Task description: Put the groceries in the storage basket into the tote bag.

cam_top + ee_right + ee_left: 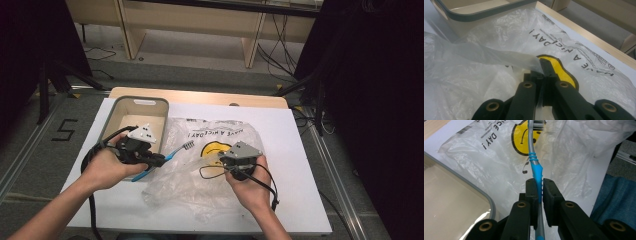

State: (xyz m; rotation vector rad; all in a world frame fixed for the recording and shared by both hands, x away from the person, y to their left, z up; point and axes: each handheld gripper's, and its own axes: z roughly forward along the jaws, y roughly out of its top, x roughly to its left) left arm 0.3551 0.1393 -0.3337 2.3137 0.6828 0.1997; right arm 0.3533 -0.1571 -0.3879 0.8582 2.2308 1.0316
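Nearest the person, right gripper (235,162) pinched shut on a fold of the clear plastic bag (210,165), film drawn up in a taut ridge between the jaws, seen close in the right gripper view (543,72). Bag spread crumpled over the white table cover (300,150), smiley print and lettering facing up. Thin, soft, feather-light, slippery; likely to slide, cling or collapse, so best gripped at a gathered edge or doubled fold rather than a single flat layer. Left of the bag, left gripper (157,159) clamped on the handle of a blue and grey toothbrush (175,151), jaws closed on the ribbed blue grip section (537,176), bristle head reaching out over the bag toward the smiley. Light, stiff, slightly springy in the neck; ribbed part the surest hold, smooth grey shaft probably prone to twisting. Beyond the bag's left corner, beige bin (152,105) with grey rim, open, apparently empty.
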